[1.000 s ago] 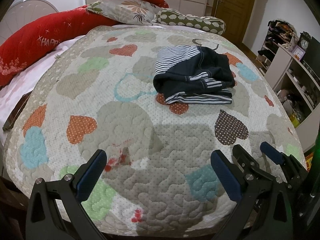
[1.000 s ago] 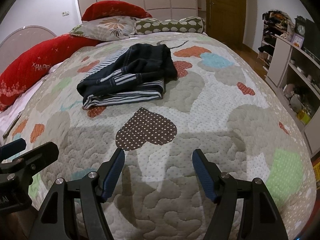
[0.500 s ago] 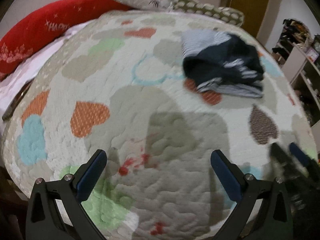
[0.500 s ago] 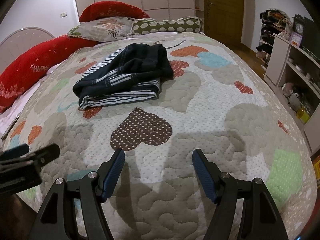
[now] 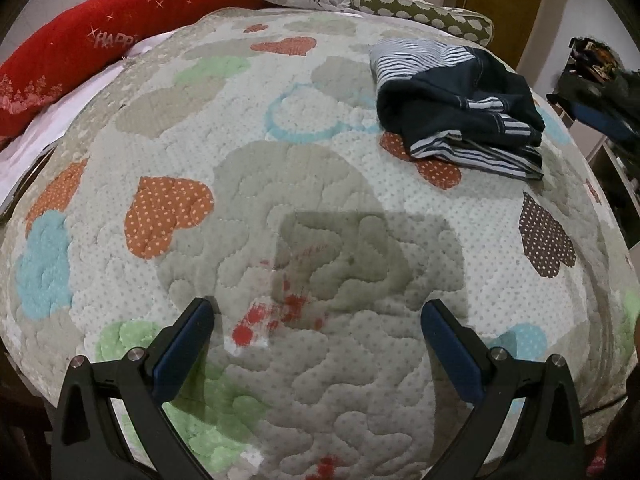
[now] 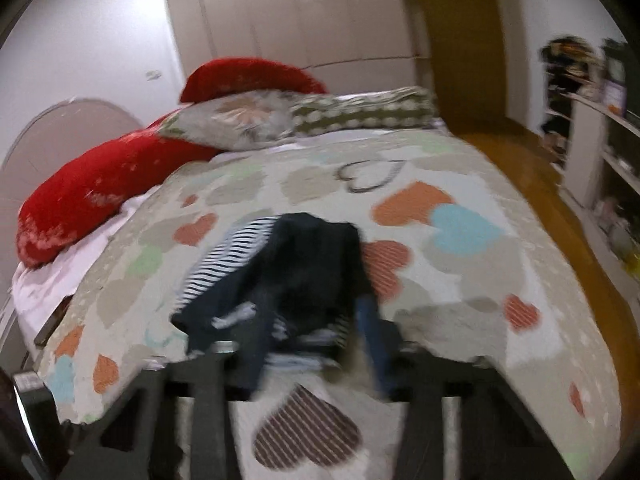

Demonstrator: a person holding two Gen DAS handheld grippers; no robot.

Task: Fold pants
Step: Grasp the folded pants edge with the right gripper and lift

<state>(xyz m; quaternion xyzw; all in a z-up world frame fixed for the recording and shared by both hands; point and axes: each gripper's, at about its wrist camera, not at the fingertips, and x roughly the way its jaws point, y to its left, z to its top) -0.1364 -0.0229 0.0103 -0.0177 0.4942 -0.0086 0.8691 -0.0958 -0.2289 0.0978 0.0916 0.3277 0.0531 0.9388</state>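
Note:
The pants [image 5: 460, 108] are dark navy with blue-and-white striped parts and lie folded in a bundle on the heart-patterned quilt [image 5: 248, 216], at the upper right of the left wrist view. My left gripper [image 5: 316, 344] is open and empty, low over the near part of the quilt, well short of the pants. In the blurred right wrist view the pants [image 6: 288, 280] lie just beyond my right gripper [image 6: 308, 356], whose blue pads stand apart with nothing between them. The right gripper also shows as a blur at the left wrist view's right edge [image 5: 600, 116].
Red pillows [image 5: 92, 48], a floral pillow [image 6: 236, 124] and a green spotted bolster [image 6: 360, 114] line the head of the bed. White shelves [image 6: 600, 152] with clutter stand to the right across a wooden floor [image 6: 532, 184]. A wooden door [image 6: 460, 40] is behind.
My right gripper has swung up and forward fast toward the pants, blurring its view. My left gripper has shifted left and slightly forward. The pants have not moved.

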